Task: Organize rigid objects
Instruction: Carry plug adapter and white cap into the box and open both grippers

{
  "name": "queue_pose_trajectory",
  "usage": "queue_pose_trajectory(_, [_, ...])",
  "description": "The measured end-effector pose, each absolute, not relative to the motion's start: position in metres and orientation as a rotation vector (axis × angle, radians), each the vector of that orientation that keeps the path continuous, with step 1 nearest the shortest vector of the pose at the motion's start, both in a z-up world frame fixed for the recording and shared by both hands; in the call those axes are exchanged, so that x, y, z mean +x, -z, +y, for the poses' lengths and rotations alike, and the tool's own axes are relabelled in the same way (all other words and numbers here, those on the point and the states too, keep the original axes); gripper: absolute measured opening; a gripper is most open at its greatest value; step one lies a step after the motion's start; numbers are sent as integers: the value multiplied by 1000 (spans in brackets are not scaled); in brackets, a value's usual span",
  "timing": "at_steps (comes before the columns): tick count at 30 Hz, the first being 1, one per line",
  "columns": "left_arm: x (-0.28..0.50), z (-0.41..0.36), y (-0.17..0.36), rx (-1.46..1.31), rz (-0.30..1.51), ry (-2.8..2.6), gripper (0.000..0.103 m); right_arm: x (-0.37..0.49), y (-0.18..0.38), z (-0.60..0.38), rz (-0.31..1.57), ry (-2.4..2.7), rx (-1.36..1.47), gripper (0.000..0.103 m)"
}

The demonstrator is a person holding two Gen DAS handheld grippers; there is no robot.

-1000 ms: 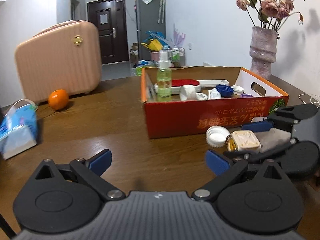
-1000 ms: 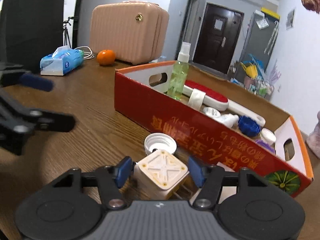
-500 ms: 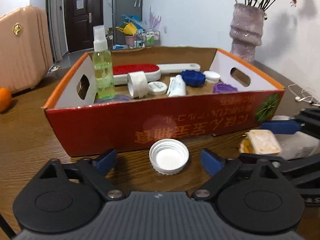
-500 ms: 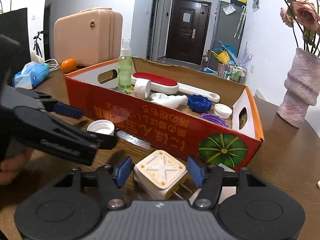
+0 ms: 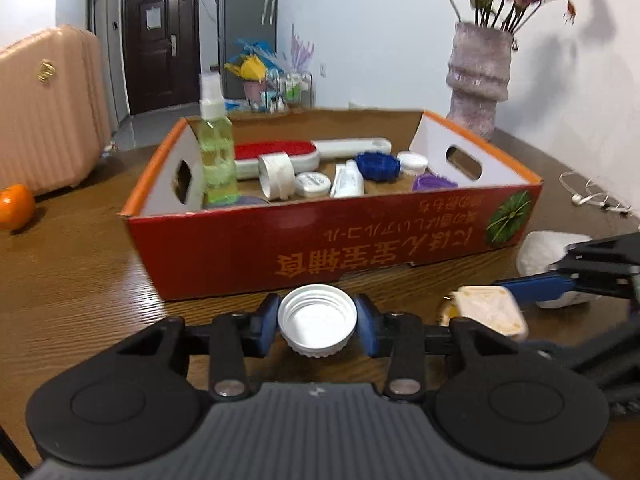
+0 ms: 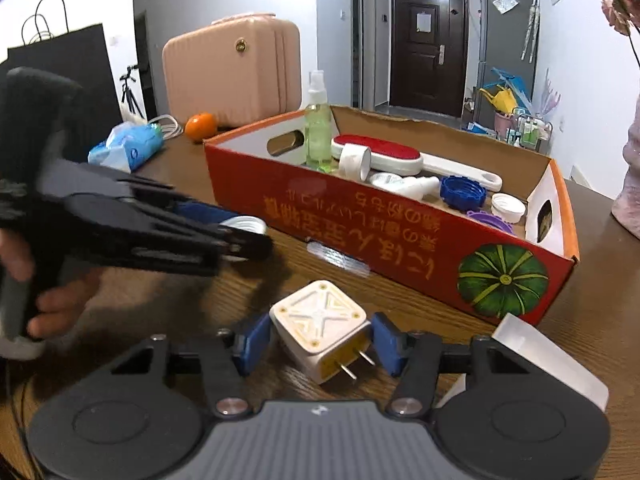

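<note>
The left gripper (image 5: 317, 322) is closing on a white cap (image 5: 317, 321) that lies open side up on the table (image 5: 80, 272), just ahead of it and just short of the red box (image 5: 332, 240). Its blue pads sit against the cap's ribbed rim on either side, so the grip looks made or all but made. Taking it across the widest part keeps the round rim from squirting out.

The right gripper (image 6: 316, 338) straddles a white plug (image 6: 320, 334), prongs pointing back toward the camera. Its jaws are closing too; the pads seem to touch the plug's flat sides (a flat-sided block suits a squeeze from both flanks). A translucent white block (image 6: 536, 348) lies to this gripper's right.

Both pieces sit near the box's front wall, likely because they go in next with the caps, bottle (image 5: 216, 160) and brush (image 5: 304, 150) already inside.

A second ago the left jaws stood wide open, well back from the cap, with bare table between them; half a second ago they flanked the cap without touching. The right gripper was around the plug throughout, and it has swung to face the box more squarely.
</note>
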State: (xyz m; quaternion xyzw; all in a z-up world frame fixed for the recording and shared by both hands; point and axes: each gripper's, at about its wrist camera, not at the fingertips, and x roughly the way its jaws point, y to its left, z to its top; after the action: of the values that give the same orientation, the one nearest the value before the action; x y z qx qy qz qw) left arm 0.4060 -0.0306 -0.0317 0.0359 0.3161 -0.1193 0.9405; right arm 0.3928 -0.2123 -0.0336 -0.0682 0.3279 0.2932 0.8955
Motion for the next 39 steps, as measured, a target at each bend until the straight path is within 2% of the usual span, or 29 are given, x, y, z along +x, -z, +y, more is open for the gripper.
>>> queue_pose_trajectory(9, [374, -12, 34, 14, 652, 222, 41, 381, 44, -172, 643, -603, -235, 56])
queue_pose_trajectory(19, [352, -11, 23, 10, 627, 217, 41, 384, 48, -173, 631, -537, -153, 55])
queue_pose_trajectory(23, [317, -8, 13, 18, 621, 242, 41, 347, 35, -179, 574, -472, -171, 55])
queue_pose_trajectory(31, [258, -13, 2, -38, 621, 278, 41, 253, 22, -201, 556, -422, -34, 55])
queue_pose_trajectory(39, [236, -22, -17, -34, 568, 309, 41, 219, 8, -221, 528, -385, -6, 55])
